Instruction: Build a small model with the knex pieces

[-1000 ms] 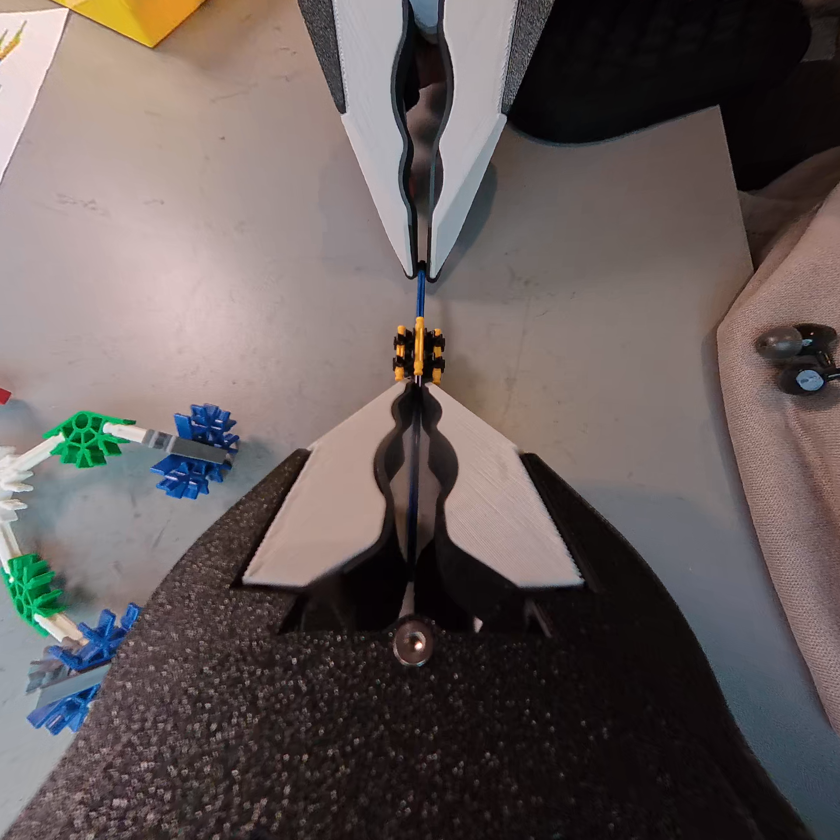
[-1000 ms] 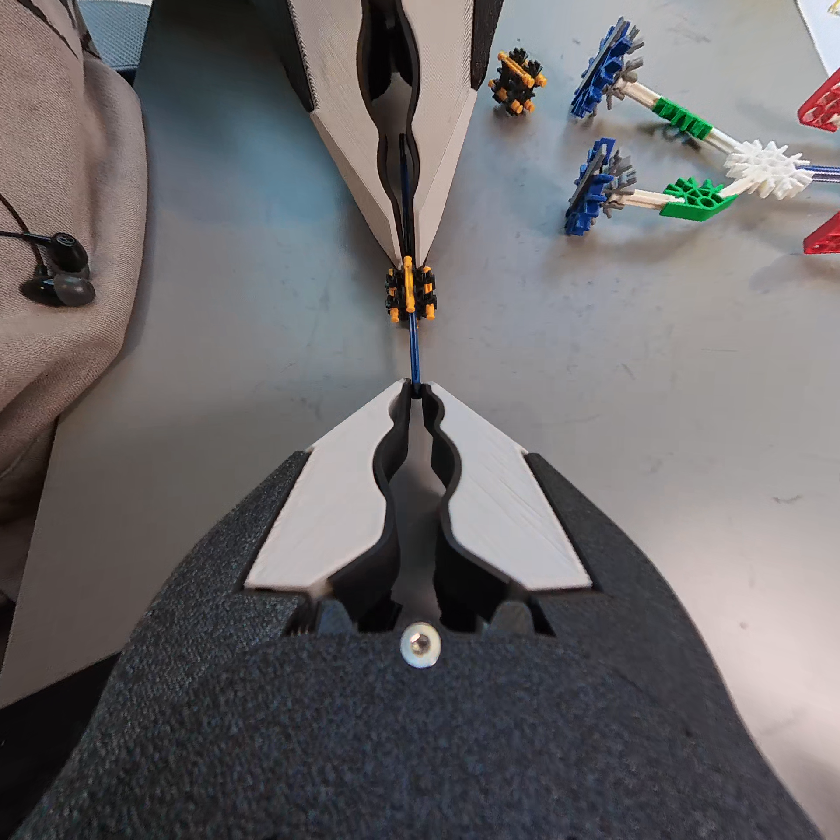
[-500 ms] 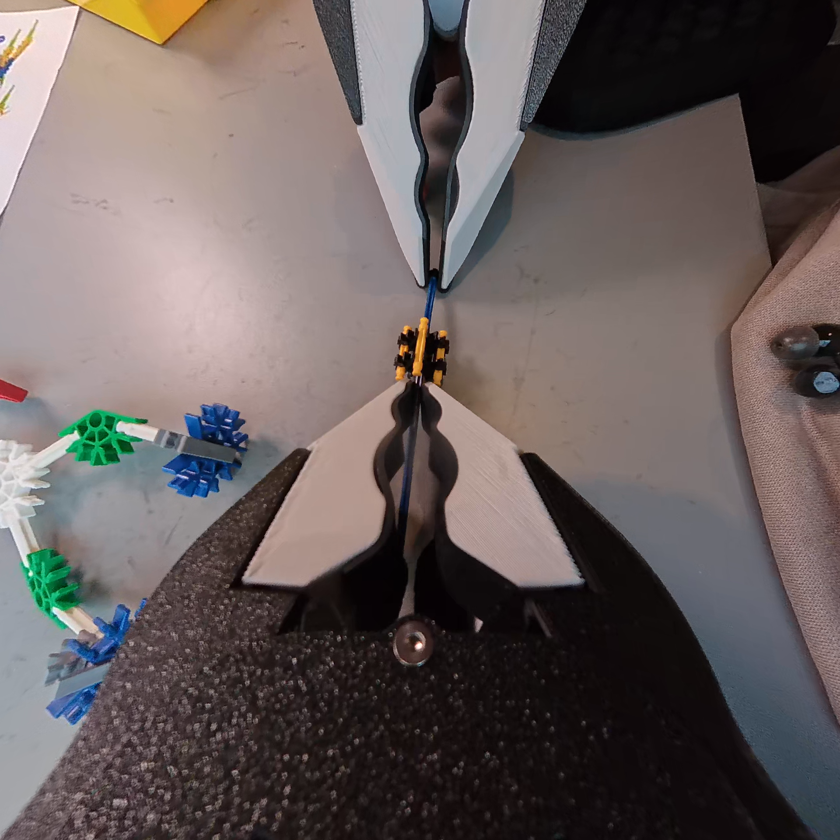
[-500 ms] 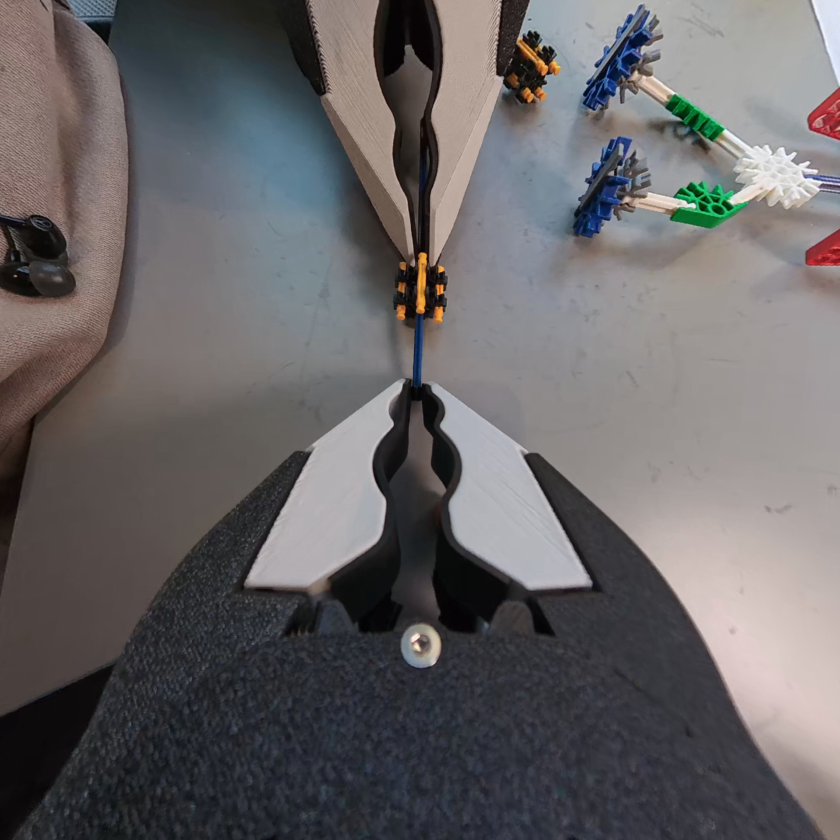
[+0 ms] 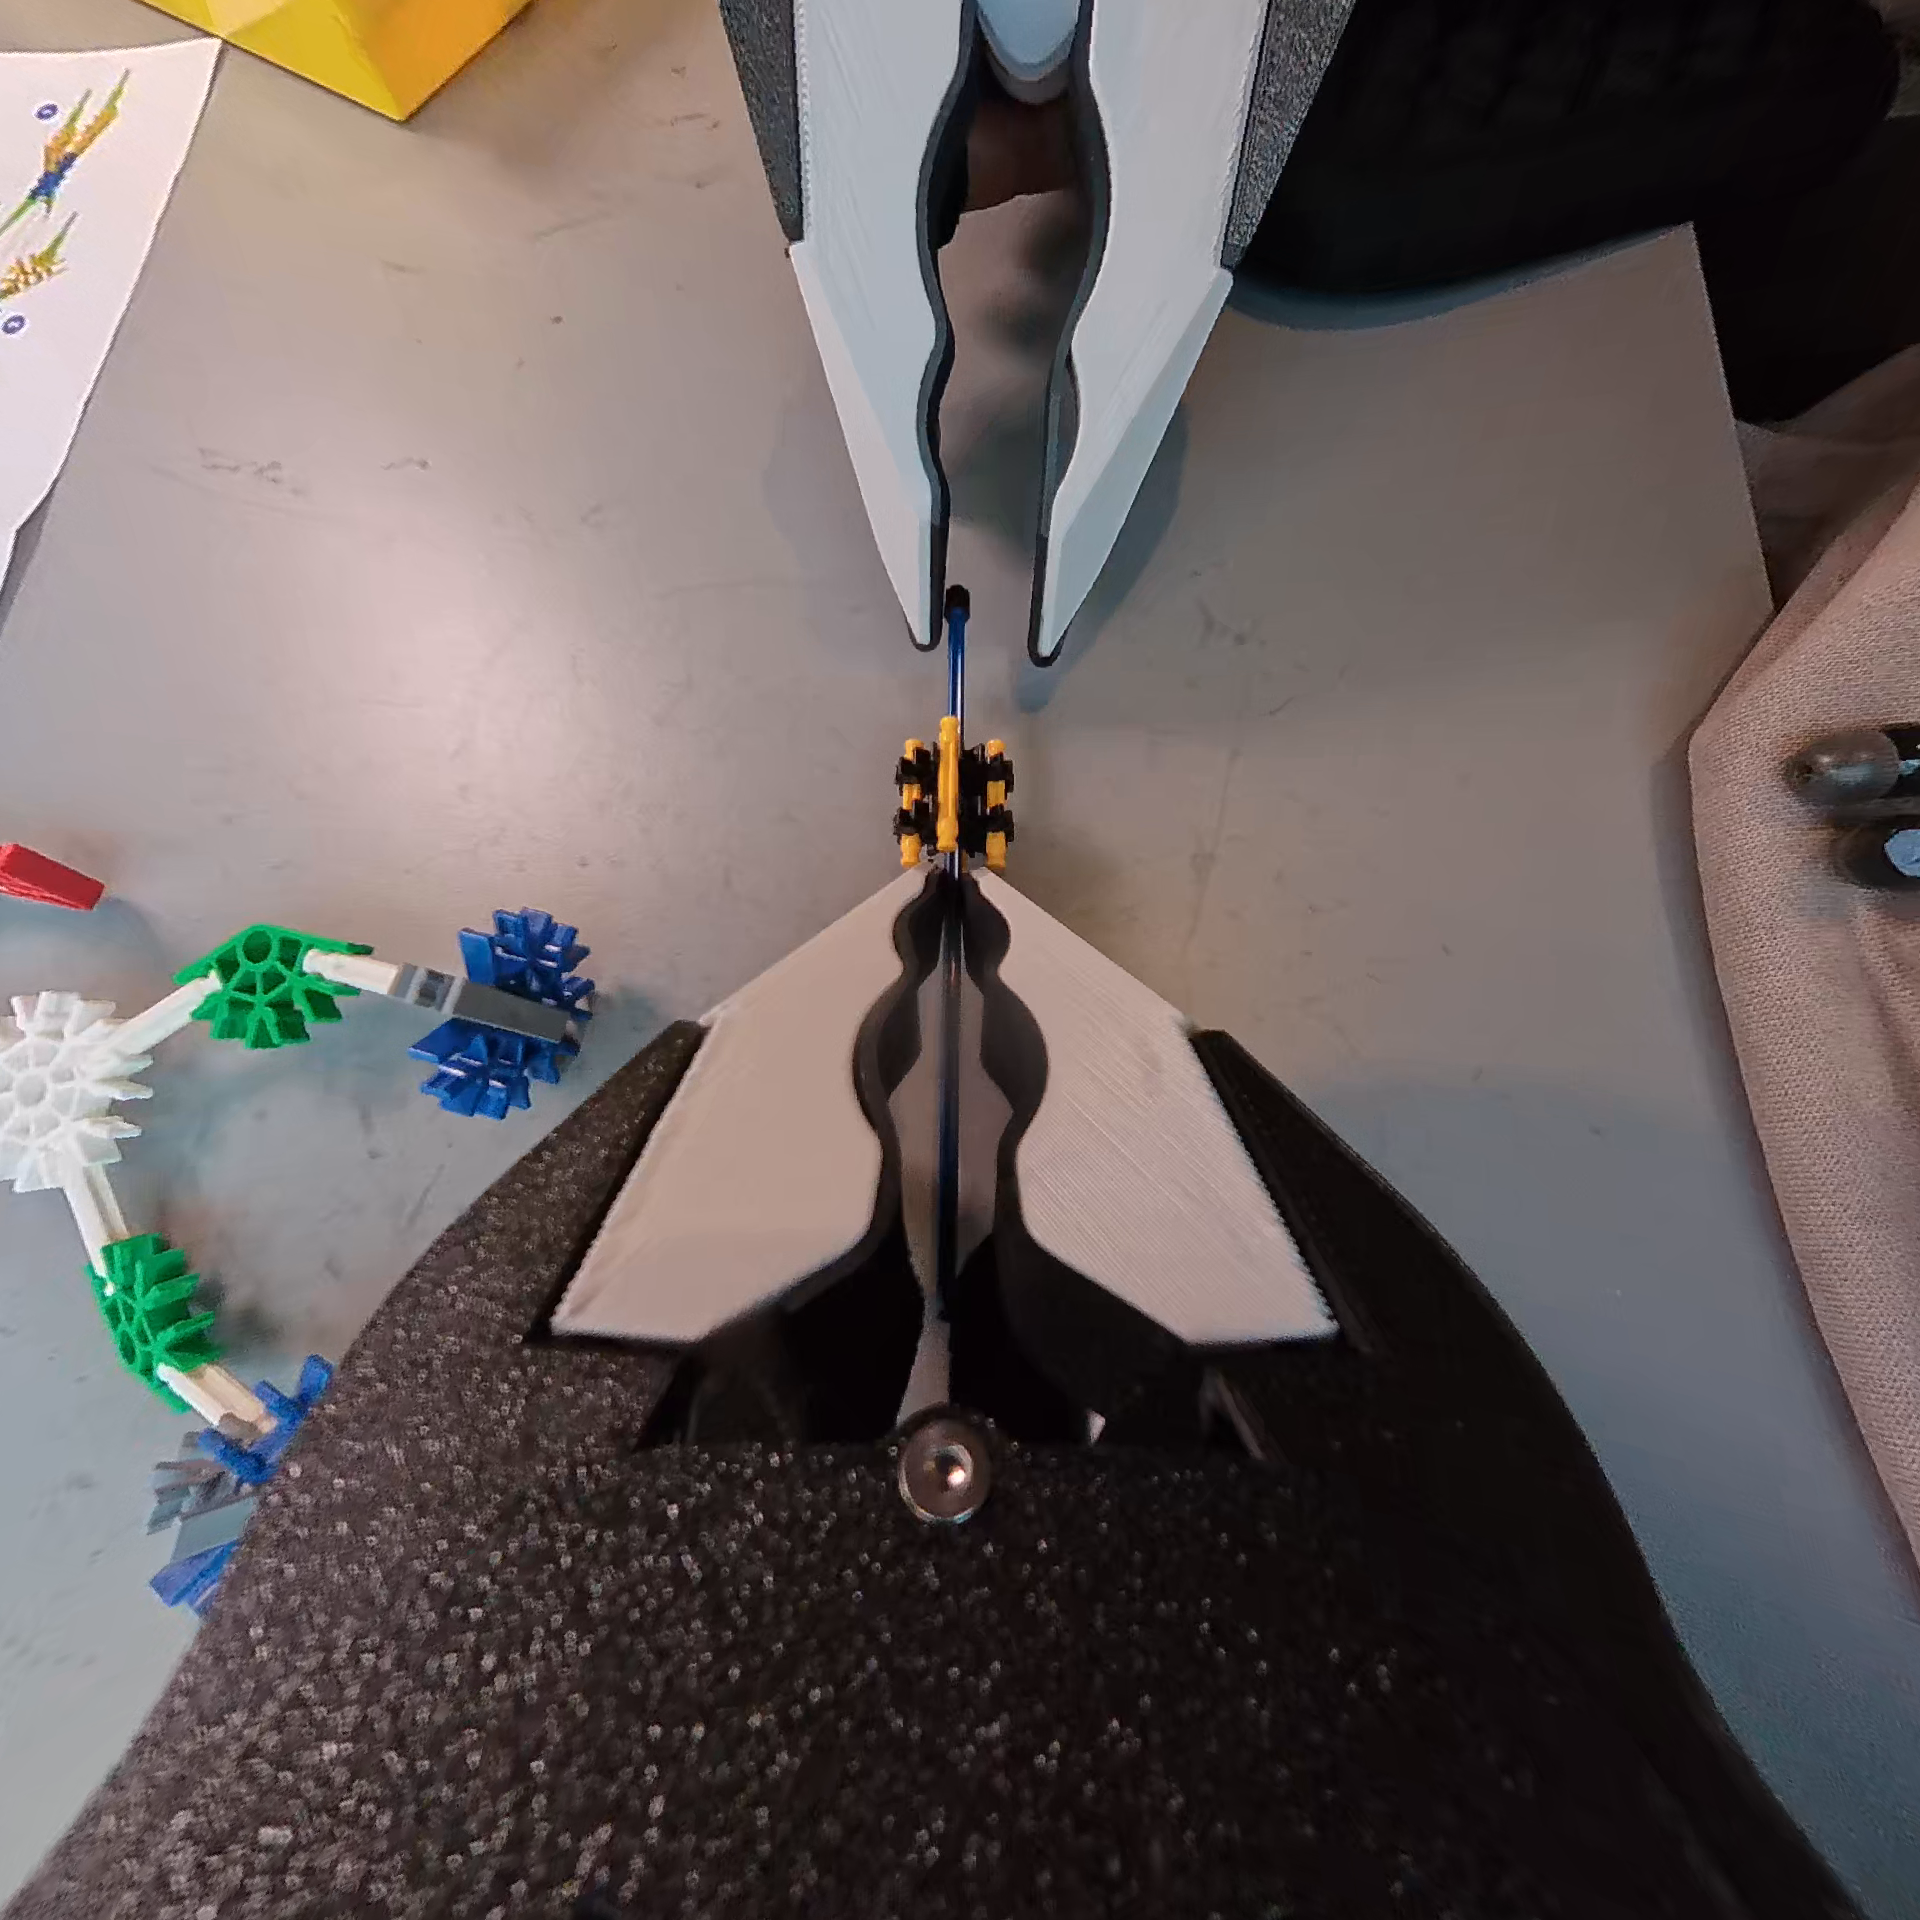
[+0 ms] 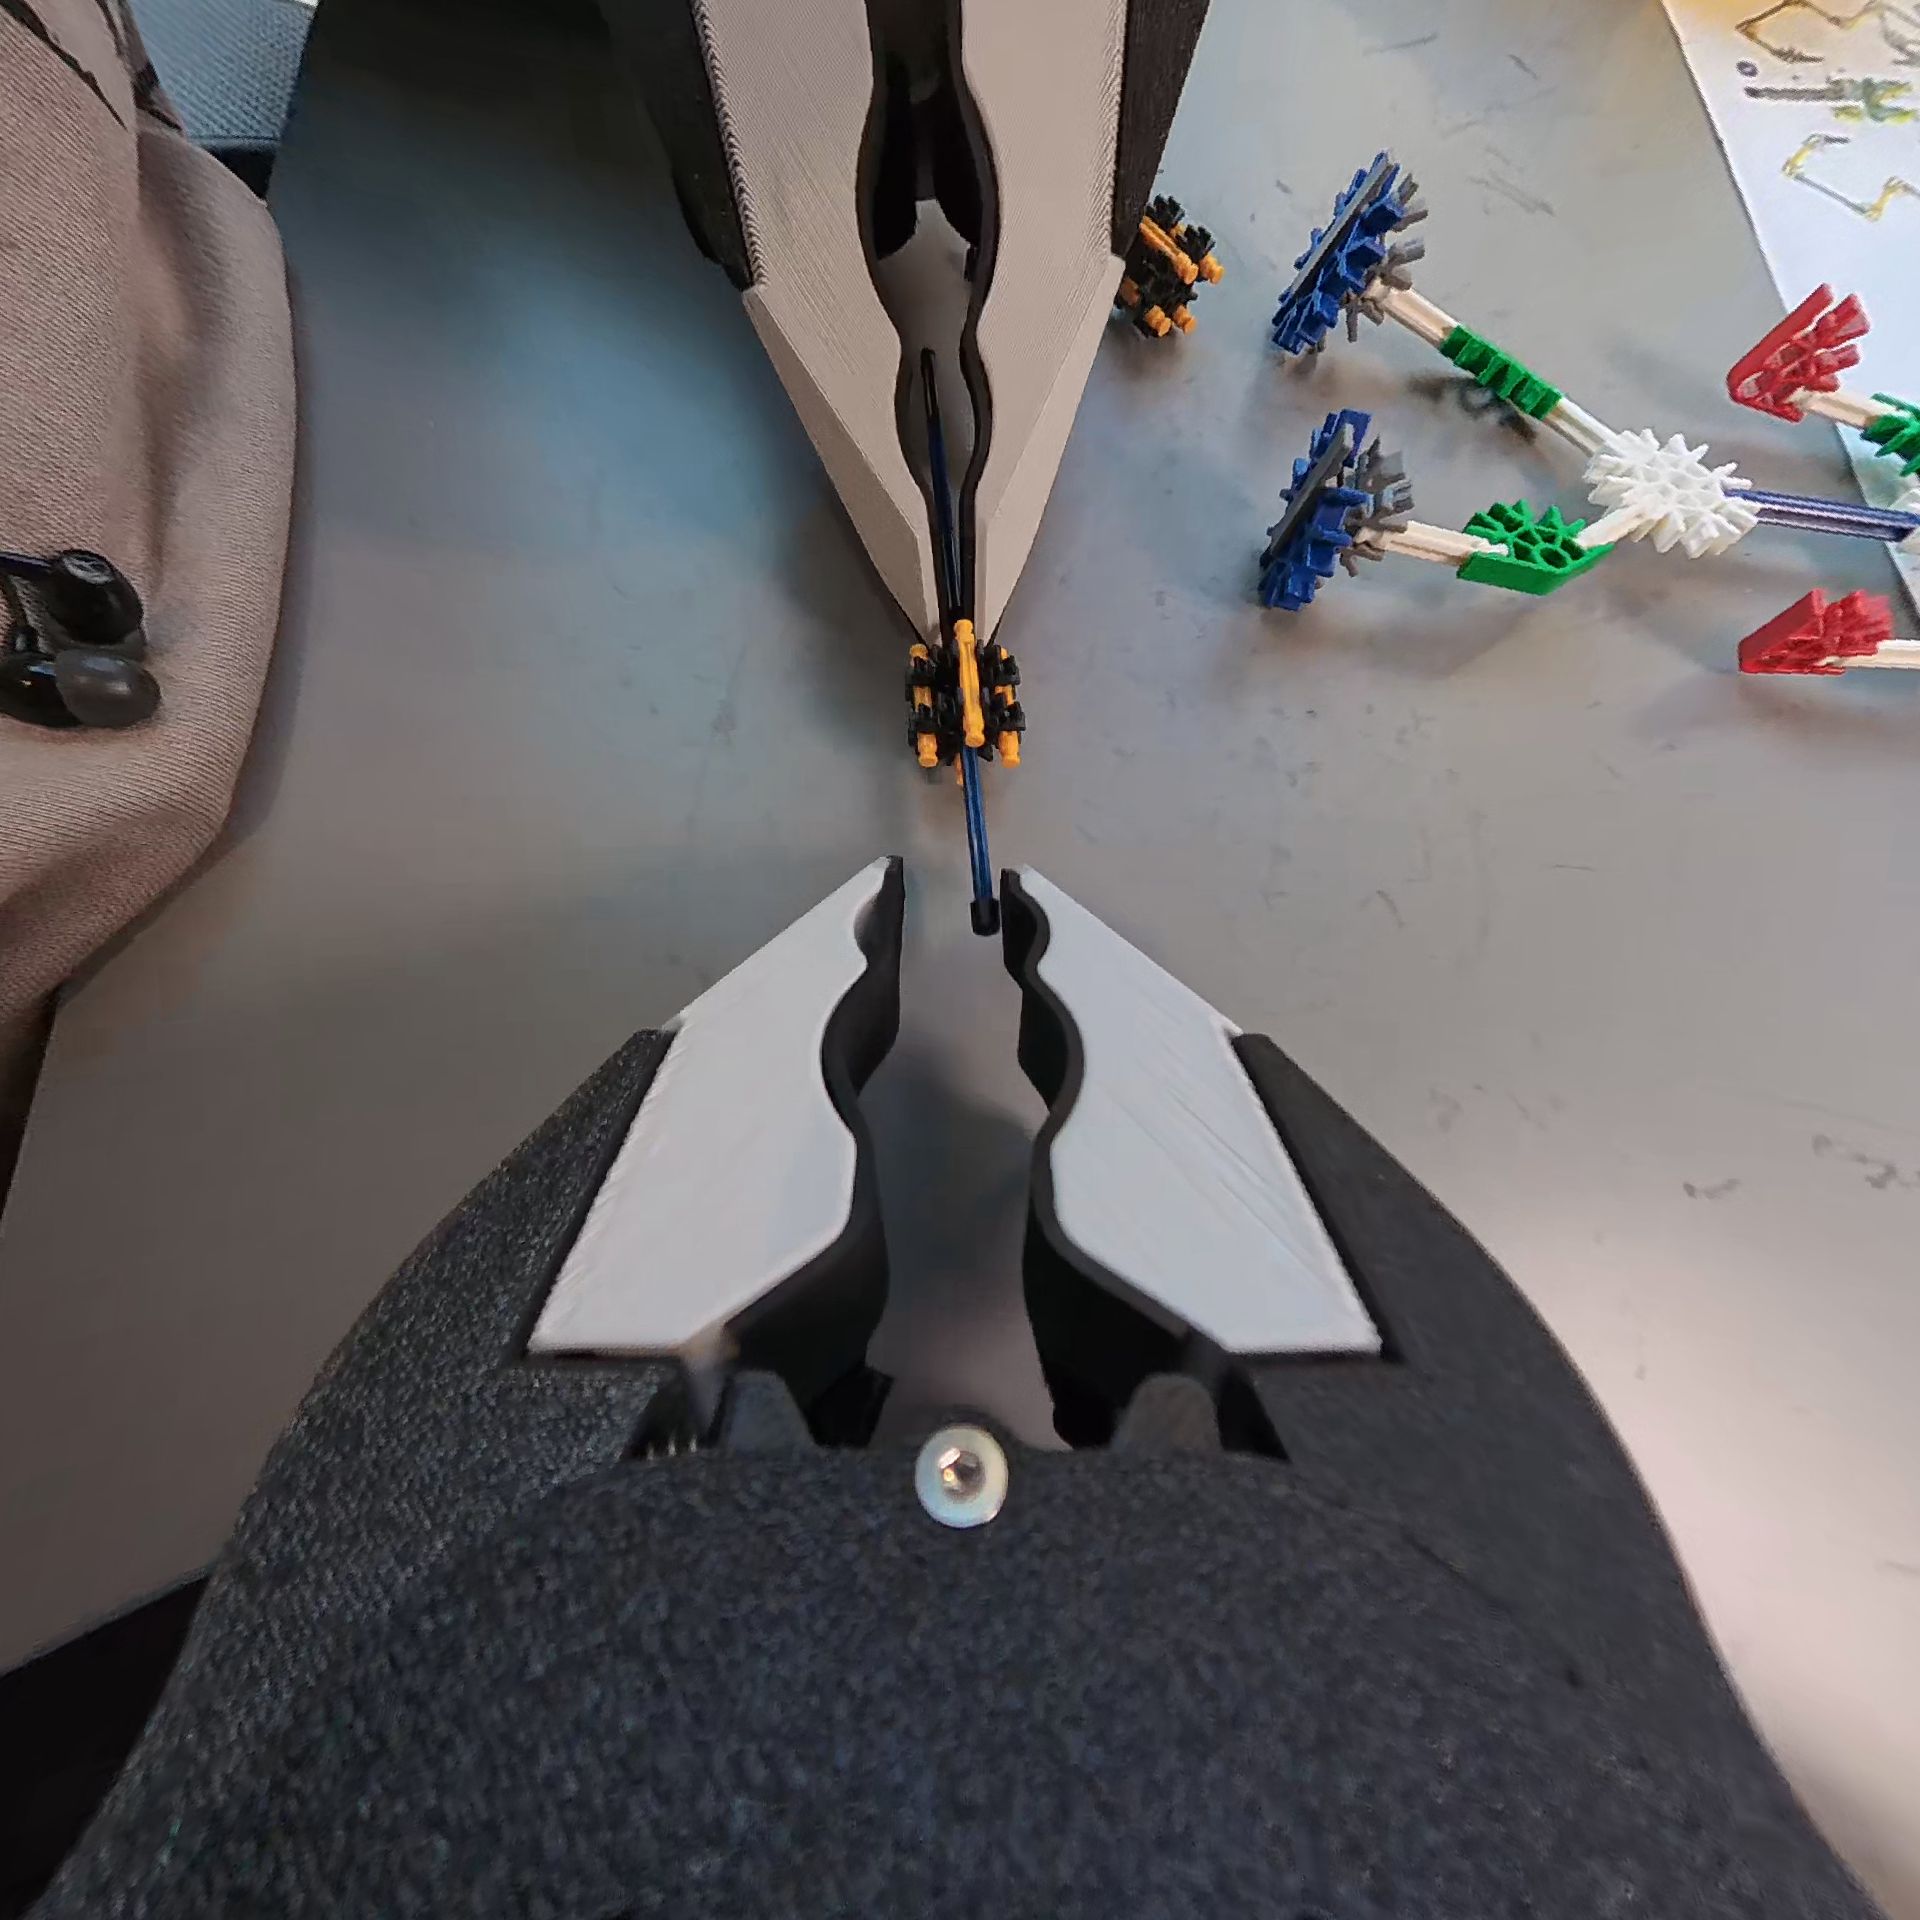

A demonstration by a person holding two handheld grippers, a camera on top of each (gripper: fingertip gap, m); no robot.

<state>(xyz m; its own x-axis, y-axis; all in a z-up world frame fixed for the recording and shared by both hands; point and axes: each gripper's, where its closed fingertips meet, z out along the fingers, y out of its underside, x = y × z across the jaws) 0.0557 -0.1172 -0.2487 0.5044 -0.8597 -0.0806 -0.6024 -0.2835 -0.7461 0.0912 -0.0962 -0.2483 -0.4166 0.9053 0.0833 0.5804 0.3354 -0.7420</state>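
A thin blue rod (image 5: 954, 665) carries a small black-and-yellow wheel (image 5: 953, 790) threaded on it. My left gripper (image 5: 948, 881) is shut on the rod, just behind the wheel. My right gripper (image 6: 951, 883) faces it and is open; the rod's black end (image 6: 982, 914) sits between its fingertips, close to the right one, not clamped. In the left wrist view the right gripper (image 5: 982, 639) shows at the top, open around the rod's tip. In the right wrist view the rod (image 6: 975, 831), the wheel (image 6: 964, 709) and the left gripper (image 6: 954, 636) show ahead.
A built piece of blue, green and white connectors (image 5: 260, 982) lies on the grey table (image 5: 468, 540) at left; it also shows in the right wrist view (image 6: 1507, 520). A second black-and-yellow wheel (image 6: 1164, 265), red connectors (image 6: 1803, 353), a printed sheet (image 5: 73, 229), a yellow box (image 5: 353, 42), beige cloth (image 5: 1839, 1018) with earbuds (image 6: 78, 665).
My right gripper has opened and let go of the rod's end. My left gripper still holds the rod with the wheel.
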